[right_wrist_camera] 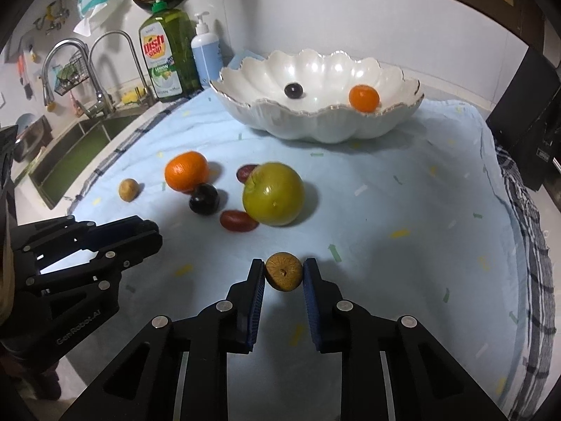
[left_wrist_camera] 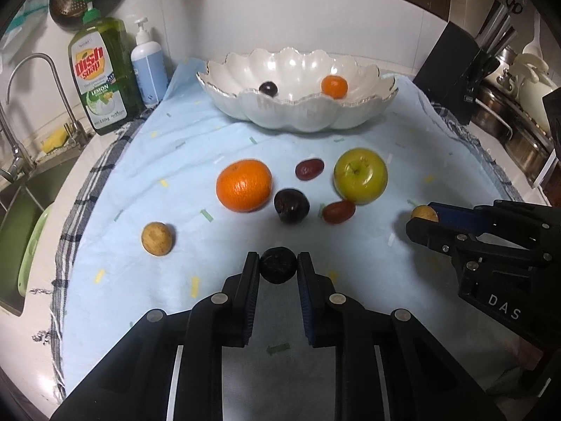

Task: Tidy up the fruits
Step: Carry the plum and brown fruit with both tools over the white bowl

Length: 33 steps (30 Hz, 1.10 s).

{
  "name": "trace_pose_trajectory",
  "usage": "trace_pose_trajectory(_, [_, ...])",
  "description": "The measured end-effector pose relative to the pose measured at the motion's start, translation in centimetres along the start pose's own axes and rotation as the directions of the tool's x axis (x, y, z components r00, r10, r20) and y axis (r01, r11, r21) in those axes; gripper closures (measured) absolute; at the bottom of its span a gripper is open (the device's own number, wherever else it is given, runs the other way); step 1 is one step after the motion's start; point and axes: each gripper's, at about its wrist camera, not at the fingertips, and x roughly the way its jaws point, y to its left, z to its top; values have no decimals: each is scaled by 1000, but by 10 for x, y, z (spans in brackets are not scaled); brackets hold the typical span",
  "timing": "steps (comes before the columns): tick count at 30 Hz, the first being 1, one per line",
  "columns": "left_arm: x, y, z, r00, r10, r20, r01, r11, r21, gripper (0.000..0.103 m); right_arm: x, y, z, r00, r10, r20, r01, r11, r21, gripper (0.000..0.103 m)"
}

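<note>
My left gripper [left_wrist_camera: 278, 259] is shut on a small black round fruit [left_wrist_camera: 278, 265] low over the blue cloth. My right gripper [right_wrist_camera: 283, 266] is shut on a small tan round fruit [right_wrist_camera: 283, 272]; the left wrist view shows that tan fruit [left_wrist_camera: 424, 213] at the right gripper's tips. On the cloth lie an orange [left_wrist_camera: 244, 185], a green apple [left_wrist_camera: 360, 175], a dark plum [left_wrist_camera: 291, 206], two red grapes [left_wrist_camera: 309, 168] [left_wrist_camera: 338, 211] and another tan fruit [left_wrist_camera: 156, 238]. The white scalloped bowl [left_wrist_camera: 298, 112] at the back holds a dark grape [left_wrist_camera: 268, 88] and a small orange [left_wrist_camera: 334, 86].
Dish soap [left_wrist_camera: 100, 73] and a pump bottle [left_wrist_camera: 149, 66] stand at the back left beside a faucet [left_wrist_camera: 42, 70] and sink [right_wrist_camera: 70, 154]. A black knife block [left_wrist_camera: 455, 70] and pots [left_wrist_camera: 508, 112] sit at the right. The checked towel edge [right_wrist_camera: 533, 245] borders the cloth.
</note>
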Motion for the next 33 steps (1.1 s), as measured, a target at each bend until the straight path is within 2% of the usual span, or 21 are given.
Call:
trace_pose_trajectory(15, [-49, -4, 29, 989, -9, 146, 6, 1000, 22, 81, -48, 1, 25, 989, -7, 146, 9, 1000, -11, 79])
trace_pose_trajectory(25, [-71, -7, 56, 967, -8, 256, -6, 999, 53, 81, -72, -6, 49, 968, -21, 252, 28, 999, -23, 79])
trace_pose_trajectory(33, [-76, -4, 84, 944, -1, 329, -20, 998, 60, 81, -74, -13, 78, 949, -31, 313, 38, 999, -16, 79])
